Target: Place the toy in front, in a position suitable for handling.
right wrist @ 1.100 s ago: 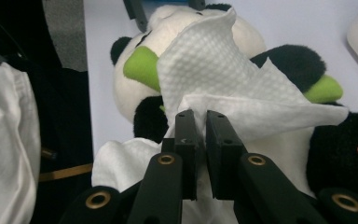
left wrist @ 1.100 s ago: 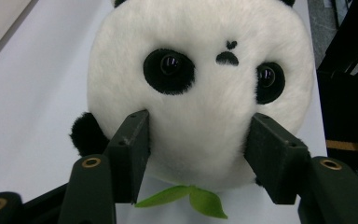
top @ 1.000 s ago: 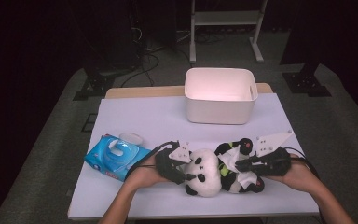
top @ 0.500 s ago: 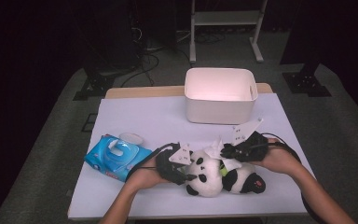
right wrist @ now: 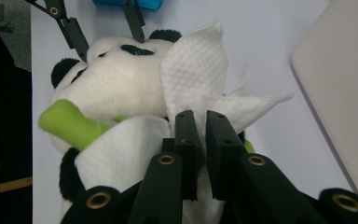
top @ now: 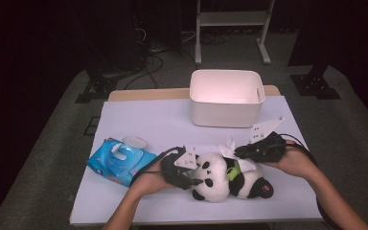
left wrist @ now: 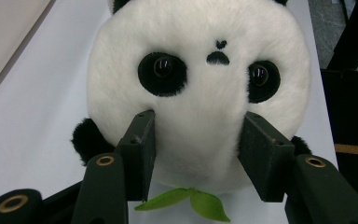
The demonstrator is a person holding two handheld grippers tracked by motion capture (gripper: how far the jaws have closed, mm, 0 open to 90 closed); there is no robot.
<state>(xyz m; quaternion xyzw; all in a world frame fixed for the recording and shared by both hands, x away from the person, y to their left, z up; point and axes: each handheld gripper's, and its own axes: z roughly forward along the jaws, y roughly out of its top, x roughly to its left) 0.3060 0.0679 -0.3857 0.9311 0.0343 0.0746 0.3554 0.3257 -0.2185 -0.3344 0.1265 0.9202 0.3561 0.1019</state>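
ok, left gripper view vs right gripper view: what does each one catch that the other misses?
Left gripper view: the panda's face head-on, both eyes and the nose, with the left tool clamped on its head.

Right gripper view: a white wipe pinched in the right tool, draped over the panda, a green stick on its chest, and the edge of the blue pack.

Both: the panda, the white tabletop and the edge of the bin.

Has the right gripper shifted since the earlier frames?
Yes. The right gripper, shut on the wipe, has moved up the high view, toward the white bin.
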